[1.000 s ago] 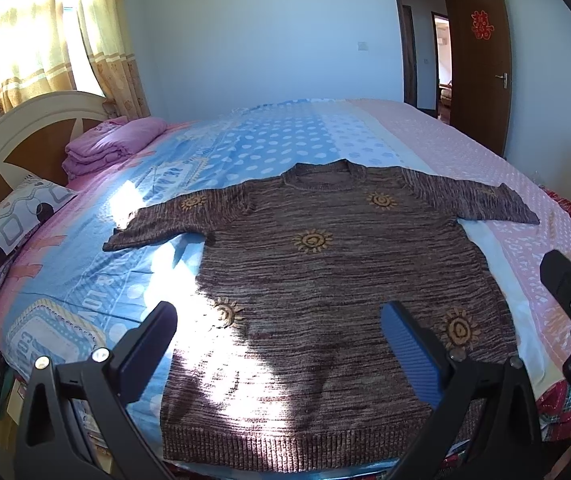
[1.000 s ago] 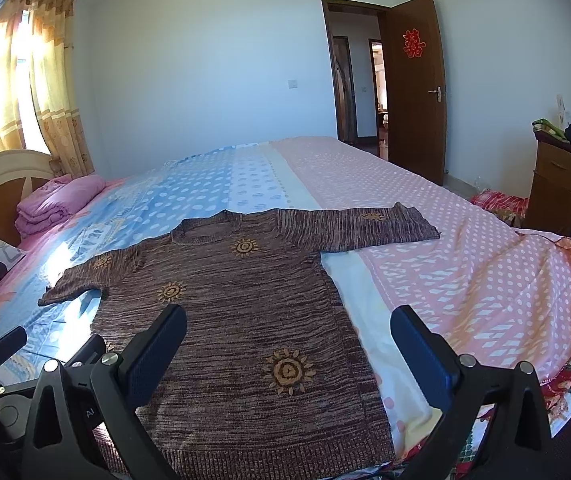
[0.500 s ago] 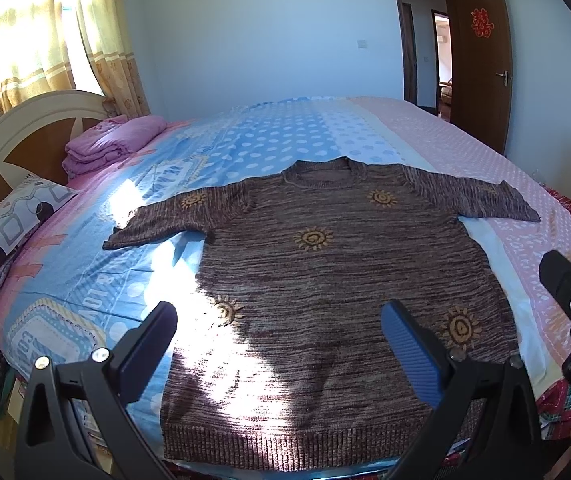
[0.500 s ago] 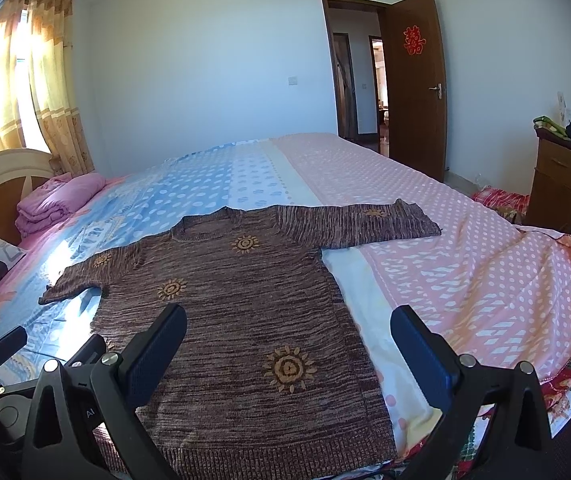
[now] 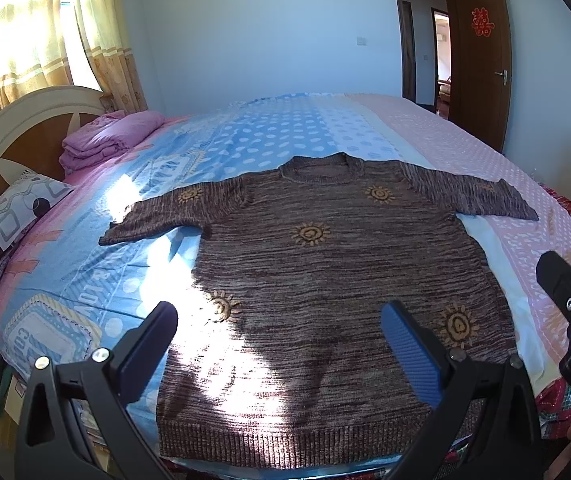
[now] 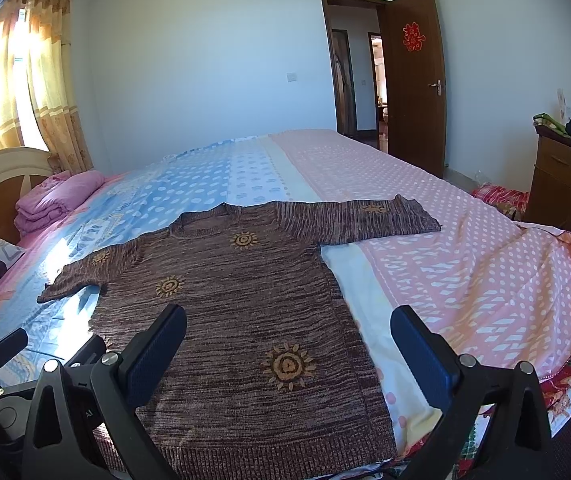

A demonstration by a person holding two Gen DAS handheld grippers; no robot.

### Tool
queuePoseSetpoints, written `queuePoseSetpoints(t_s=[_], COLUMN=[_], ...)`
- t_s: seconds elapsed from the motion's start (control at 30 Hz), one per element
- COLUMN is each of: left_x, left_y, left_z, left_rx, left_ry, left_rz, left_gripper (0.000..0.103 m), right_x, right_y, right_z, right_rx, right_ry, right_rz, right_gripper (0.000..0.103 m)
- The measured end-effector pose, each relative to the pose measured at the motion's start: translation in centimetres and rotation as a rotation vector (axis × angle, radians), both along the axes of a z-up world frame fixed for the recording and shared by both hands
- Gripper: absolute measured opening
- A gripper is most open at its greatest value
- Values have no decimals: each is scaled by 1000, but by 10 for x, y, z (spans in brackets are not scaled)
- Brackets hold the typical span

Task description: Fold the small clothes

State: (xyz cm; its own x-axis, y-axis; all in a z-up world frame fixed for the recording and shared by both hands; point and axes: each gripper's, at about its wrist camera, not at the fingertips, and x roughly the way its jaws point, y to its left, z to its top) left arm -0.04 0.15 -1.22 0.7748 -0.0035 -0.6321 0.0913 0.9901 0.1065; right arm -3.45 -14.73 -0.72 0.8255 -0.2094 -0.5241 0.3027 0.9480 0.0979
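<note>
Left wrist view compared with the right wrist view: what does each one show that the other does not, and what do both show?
Only the left wrist view shows the sunlit patch on the sweater's hem area. Only the right wrist view shows the wooden dresser and the ceiling. Both show the brown sweater lying flat on the bed, the folded pink blanket, the pillow, the curtain and the open door. Both the left gripper and the right gripper are open.

Your left gripper's fingers cover part of the sweater's hem. The bottom edge cuts off the bed below that hem, and the pillow runs off the left side.
</note>
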Motion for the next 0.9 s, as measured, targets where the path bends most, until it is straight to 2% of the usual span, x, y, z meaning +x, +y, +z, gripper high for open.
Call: queuePoseSetpoints(t_s=[0.9], left_x=[1], left_y=[0], left_z=[-4], left_rx=[-9], left_ry=[16], left_rz=[-1], left_gripper=[103], right_x=[2], right_y=[0], right_z=[-1], right_rx=[4], right_ry=[13], right_rz=[3], right_gripper=[102])
